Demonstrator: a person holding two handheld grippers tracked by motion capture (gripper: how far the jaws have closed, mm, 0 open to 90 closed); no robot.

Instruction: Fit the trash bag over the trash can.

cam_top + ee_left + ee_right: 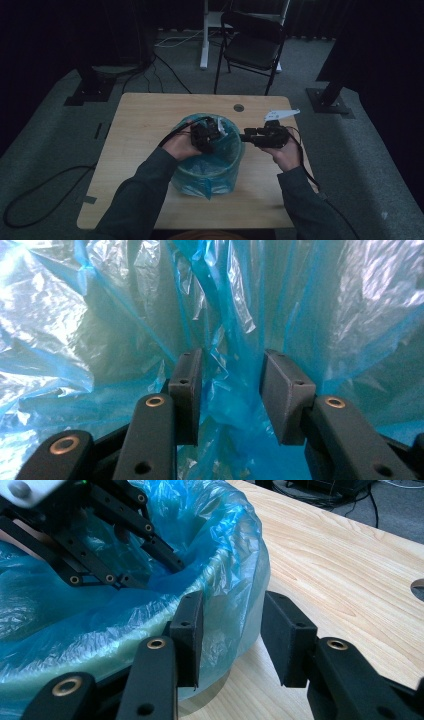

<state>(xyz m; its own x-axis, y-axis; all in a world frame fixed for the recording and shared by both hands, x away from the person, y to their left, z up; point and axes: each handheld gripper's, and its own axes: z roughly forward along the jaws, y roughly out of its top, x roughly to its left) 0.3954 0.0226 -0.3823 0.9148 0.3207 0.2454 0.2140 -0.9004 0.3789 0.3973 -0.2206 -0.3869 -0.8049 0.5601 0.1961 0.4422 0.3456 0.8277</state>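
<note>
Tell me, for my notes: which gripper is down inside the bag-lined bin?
The left gripper: its jaws reach into the blue bag, while the right gripper is at the rim.

High view: dim and underexposed, the surroundings falling to near black; the bench (150,120) is the lightest area, and detail is soft throughout. Left gripper view: bright, with white glare on the creased liner (100,315) and the near black pads (186,390) slightly soft. Right gripper view: evenly lit, with the bench grain sharp and the lower foreground blurred.
</note>
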